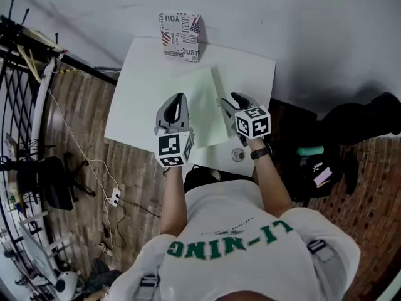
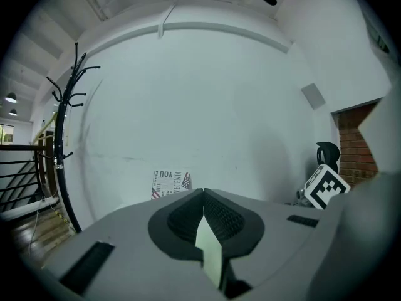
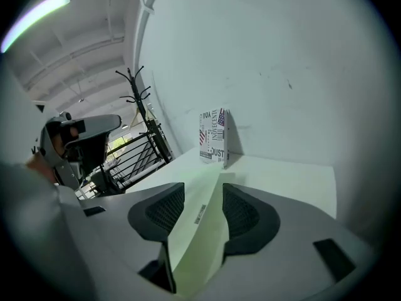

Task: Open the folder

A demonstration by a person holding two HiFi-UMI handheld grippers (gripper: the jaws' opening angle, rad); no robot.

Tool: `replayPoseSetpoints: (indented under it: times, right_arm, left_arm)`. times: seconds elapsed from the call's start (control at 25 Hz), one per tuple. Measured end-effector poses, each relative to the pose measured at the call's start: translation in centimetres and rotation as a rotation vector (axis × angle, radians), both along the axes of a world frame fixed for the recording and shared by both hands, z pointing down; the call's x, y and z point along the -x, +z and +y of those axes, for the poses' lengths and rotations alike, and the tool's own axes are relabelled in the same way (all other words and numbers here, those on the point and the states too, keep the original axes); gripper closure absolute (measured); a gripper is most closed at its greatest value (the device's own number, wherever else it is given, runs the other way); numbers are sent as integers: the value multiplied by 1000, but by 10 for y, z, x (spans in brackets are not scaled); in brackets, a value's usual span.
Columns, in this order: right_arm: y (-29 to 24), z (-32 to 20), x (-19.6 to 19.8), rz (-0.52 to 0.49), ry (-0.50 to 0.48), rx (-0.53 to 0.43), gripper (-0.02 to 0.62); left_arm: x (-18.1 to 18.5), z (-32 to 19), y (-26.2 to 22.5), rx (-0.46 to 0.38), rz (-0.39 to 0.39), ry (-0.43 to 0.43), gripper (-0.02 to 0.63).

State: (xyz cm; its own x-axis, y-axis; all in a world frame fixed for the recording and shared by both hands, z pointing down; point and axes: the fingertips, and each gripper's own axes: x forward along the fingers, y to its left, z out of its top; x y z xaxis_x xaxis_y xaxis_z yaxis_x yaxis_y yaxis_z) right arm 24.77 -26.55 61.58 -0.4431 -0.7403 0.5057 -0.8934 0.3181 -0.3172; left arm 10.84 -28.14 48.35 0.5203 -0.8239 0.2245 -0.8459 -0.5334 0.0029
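A pale green folder (image 1: 202, 108) lies on the white table (image 1: 141, 86) in the head view. My left gripper (image 1: 180, 98) is at the folder's near left part. In the left gripper view its pads (image 2: 219, 218) are pressed together on a thin pale green sheet edge (image 2: 210, 246). My right gripper (image 1: 229, 100) is at the folder's right edge. In the right gripper view the folder's edge (image 3: 197, 231) runs between the jaws, which stand apart, and the pads (image 3: 241, 215) do not press on it.
A printed box (image 1: 180, 36) stands at the table's far edge against the white wall. A small round object (image 1: 238, 155) sits at the near edge. A railing and coat rack (image 2: 66, 124) are to the left, with cables on the wood floor. A dark bag (image 1: 326, 168) is at the right.
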Motion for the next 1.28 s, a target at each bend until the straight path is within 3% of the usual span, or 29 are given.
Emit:
replayPoseSetpoints:
  times: [0.24,0.44,0.6,0.84,1.08,1.28]
  right_arm:
    - [46,-6,18,-127,-32,124,326]
    - [71,-8,29,-130,-35,170,318]
    - [82,-8,42,-244,-13,234,322]
    - [88,-14,53,-298,29,294,340]
    - [93,-14,60,-263,44,324,384]
    - [82,-16,65,-289,39,311,429]
  left_arm:
    - [12,-17,20,43,12,11,591]
    - [29,-19,28,55,7,16,591]
    - [46,-17,26,49,-21,9,591]
    - [73,-20,22,46,-17,-20,591]
    - [87,-23,13,29,-6,-32,591]
    - [95,-22,5,6,-5,-41,591]
